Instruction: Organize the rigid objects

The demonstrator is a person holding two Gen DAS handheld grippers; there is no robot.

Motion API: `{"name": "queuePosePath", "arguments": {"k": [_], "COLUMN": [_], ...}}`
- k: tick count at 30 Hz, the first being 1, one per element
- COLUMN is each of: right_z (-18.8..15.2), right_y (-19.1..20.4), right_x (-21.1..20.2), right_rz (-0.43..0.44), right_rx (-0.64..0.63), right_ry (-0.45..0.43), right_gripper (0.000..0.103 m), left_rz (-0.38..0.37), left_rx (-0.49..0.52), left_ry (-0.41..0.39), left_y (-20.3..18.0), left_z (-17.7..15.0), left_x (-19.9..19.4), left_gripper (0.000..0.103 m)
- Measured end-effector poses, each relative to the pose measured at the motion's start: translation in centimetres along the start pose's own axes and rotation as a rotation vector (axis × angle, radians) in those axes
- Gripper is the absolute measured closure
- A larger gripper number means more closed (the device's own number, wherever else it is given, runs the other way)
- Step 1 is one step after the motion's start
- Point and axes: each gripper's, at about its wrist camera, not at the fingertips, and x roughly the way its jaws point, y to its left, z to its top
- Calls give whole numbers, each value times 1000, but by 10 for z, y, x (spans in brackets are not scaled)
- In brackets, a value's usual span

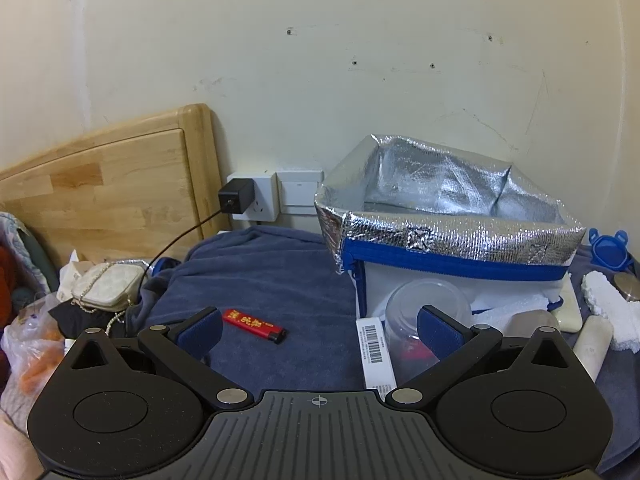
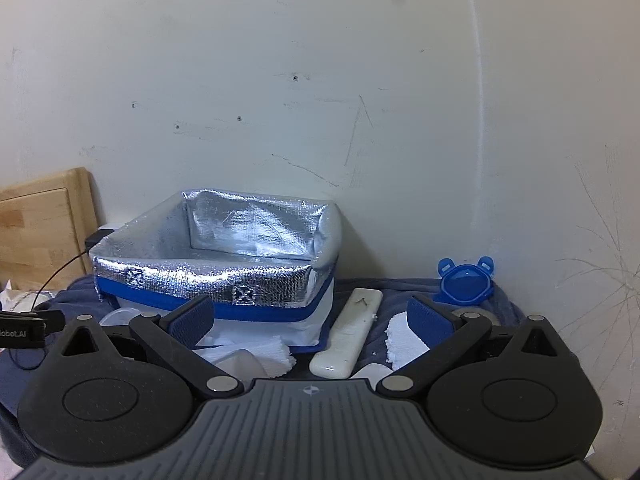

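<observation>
A foil-lined cooler bag (image 1: 452, 236) (image 2: 216, 276) with a blue zip band stands open against the wall. On the blue cloth (image 1: 280, 280) in front of it lie a red lighter (image 1: 254, 325), a clear plastic cup (image 1: 424, 320), a white barcoded box (image 1: 374, 354), a white remote (image 2: 348, 334), white foam pieces (image 2: 404, 340) and a blue plastic lid (image 2: 466, 280). My left gripper (image 1: 320, 328) is open above the cloth; the lighter lies between its fingers, not touched. My right gripper (image 2: 312, 320) is open, the remote lying between its fingers, not touched.
A wooden headboard (image 1: 108, 192) stands at the left, with a wall socket and black charger (image 1: 236, 196) beside it. A cream purse with a chain (image 1: 108, 288) and bags sit at the left edge. A metal disc (image 1: 628, 286) lies at the far right.
</observation>
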Motion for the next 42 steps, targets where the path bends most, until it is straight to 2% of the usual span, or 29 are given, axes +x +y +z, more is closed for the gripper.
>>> {"name": "queuePosePath", "arguments": {"k": [17,42], "right_z": [-6,-10], "right_y": [3,1], "right_x": [0,-1], "right_rz": [-31,-31], "right_rx": [-28,-25], "right_ry": [14,15], "right_gripper": [0,0], "left_rz": [-6,-28], "left_rx": [1,10], "left_ry": [10,13], "left_y": [-4,-8], "left_z": [-3,-6], "left_x": [2,1], "left_gripper": [0,0]}}
